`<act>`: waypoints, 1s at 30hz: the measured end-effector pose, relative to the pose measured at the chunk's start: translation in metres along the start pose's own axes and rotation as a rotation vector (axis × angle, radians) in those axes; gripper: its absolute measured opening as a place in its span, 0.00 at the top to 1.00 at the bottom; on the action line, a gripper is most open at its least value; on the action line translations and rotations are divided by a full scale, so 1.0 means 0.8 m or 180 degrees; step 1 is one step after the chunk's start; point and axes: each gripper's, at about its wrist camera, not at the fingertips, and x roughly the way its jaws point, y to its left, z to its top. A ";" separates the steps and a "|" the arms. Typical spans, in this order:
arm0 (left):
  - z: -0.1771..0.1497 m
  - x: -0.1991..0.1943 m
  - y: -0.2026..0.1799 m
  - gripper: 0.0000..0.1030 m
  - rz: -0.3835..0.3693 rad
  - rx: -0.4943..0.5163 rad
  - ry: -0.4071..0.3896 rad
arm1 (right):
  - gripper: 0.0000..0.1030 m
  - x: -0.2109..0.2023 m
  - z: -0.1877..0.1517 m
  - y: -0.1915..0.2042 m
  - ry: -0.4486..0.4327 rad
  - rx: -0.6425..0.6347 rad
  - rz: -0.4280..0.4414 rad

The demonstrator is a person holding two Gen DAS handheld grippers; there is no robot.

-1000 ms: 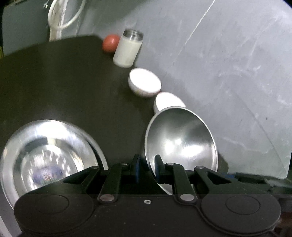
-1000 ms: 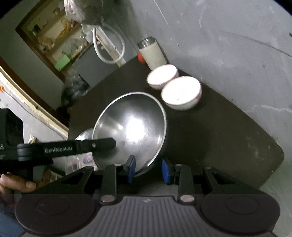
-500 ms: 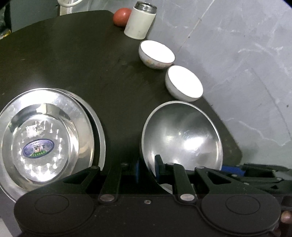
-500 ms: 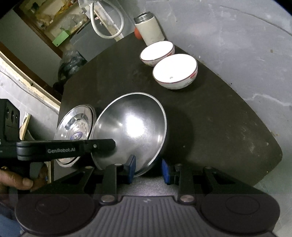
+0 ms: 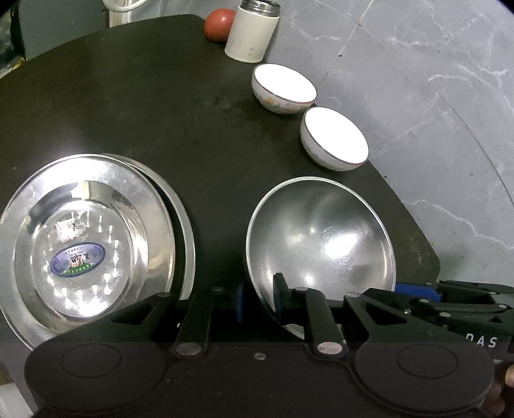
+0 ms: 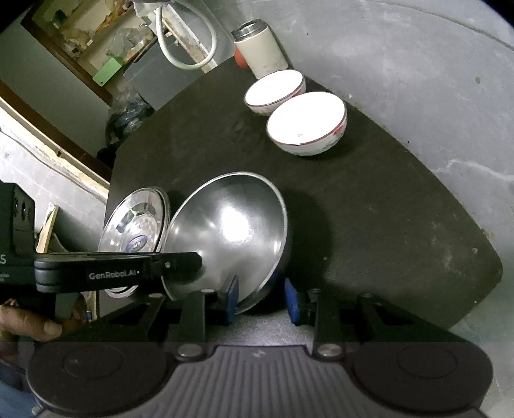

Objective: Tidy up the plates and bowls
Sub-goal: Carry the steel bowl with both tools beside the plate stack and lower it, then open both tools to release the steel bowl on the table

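our left claw (image 5: pixel 258 302) pinches the steel bowl (image 5: pixel 321 244) rim, tilting it to carry. right claw (image 6: pixel 260 300) spread around the rim at 6 o'clock, likely steadying

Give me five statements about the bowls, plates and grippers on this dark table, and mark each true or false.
1. The left gripper has its fingers on either side of the large steel bowl's rim. True.
2. The two white bowls are stacked one inside the other. False: they stand side by side, each on the table.
3. The steel plates are stacked, and the top one has an oval sticker at its centre. True.
4. The white canister lies on its side. False: it stands upright, beside a red round thing.
5. The right gripper is clamped shut on a white bowl. False: its fingers stand apart around the steel bowl's rim.
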 end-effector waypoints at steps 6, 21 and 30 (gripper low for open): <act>-0.003 -0.014 0.002 0.65 0.0023 0.0044 -0.0128 | 0.60 -0.014 -0.003 -0.007 -0.0162 0.0066 -0.0088; 0.034 -0.041 -0.021 0.20 0.0113 0.0434 -0.0597 | 0.23 -0.027 0.001 -0.007 -0.0760 0.0063 -0.0353; 0.093 -0.008 -0.028 0.01 0.0429 0.0496 -0.0740 | 0.00 -0.007 0.019 -0.013 -0.0970 0.0282 -0.0273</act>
